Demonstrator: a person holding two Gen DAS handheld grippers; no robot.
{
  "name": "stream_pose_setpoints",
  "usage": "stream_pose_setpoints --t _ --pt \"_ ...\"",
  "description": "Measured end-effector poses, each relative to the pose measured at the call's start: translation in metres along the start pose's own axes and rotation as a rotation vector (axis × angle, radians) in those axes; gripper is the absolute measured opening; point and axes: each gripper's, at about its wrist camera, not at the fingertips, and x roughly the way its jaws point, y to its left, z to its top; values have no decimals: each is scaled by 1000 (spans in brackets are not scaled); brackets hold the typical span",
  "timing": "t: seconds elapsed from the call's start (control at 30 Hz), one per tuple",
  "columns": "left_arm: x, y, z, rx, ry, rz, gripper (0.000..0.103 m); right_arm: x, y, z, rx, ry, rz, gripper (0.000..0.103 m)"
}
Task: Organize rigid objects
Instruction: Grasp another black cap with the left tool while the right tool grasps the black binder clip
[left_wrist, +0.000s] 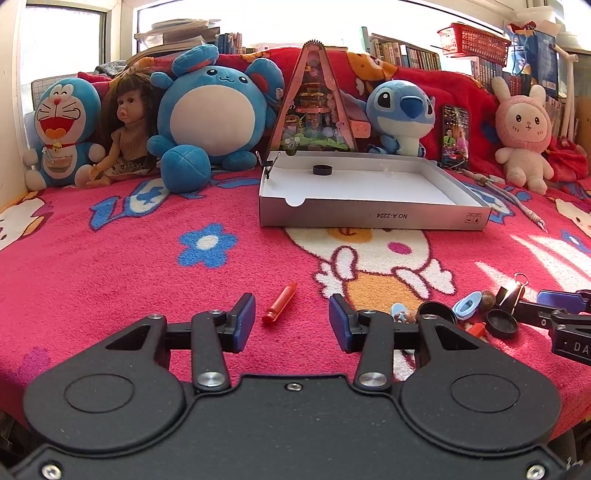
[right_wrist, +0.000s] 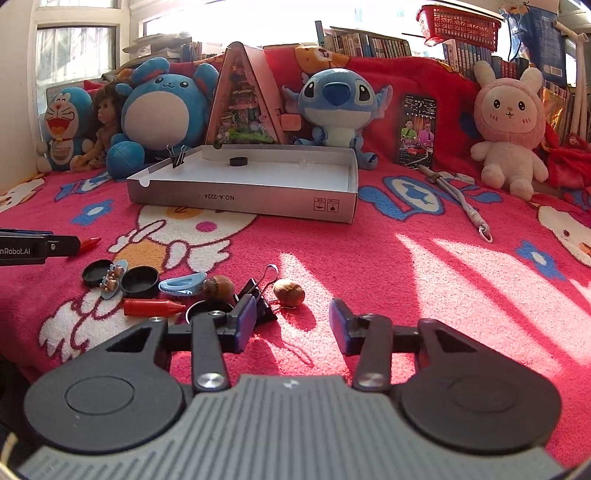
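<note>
Sorting small hard odds and ends into the shallow cardboard box, which sits toward the far edge of the pink blanket. Already inside: one black cap, plus a binder clip fastened to the box's left wall. Still loose near the blanket's front edge: two more black caps, a red crayon, a blue clip, a small figure charm, two nuts and a black binder clip (all bunched close, several touching). A second red crayon lies apart, just ahead of the left gripper.

Left gripper: parted, nothing between the pads. Right gripper: also parted and empty, hanging over bare blanket just right of the pile, its left pad against the black binder clip.

Judged step: between picks, choosing the next piece. Next move likely calls for sliding the right gripper left to straddle the nut or clip, then pinching it without dragging the neighbours. In the way: the crowding itself. Plush toys, a doll, a phone and a cord line the far edge, well clear.
</note>
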Motion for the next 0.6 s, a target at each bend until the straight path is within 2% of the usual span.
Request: stream_pose_setpoints --t 0.07,0.17,0.33,0.4,0.5,0.6 --pt "-2 -5 -1 23 1 -24 42 1 4 -2 -13 9 9 45" --pt "-3 -13 -5 58 -3 -19 42 5 5 -3 -28 10 4 45" --pt "-6 -16 -7 48 9 -73 42 11 -3 1 -21 21 -32 45" --pt "-8 -18 -8 60 5 -81 42 15 -11 2 2 29 -71 51" --pt "-7 -22 -11 77 11 -86 42 16 -23 5 57 36 -103 52" --pt "-4 -24 -13 78 23 -86 42 12 -28 7 114 36 -86 53"
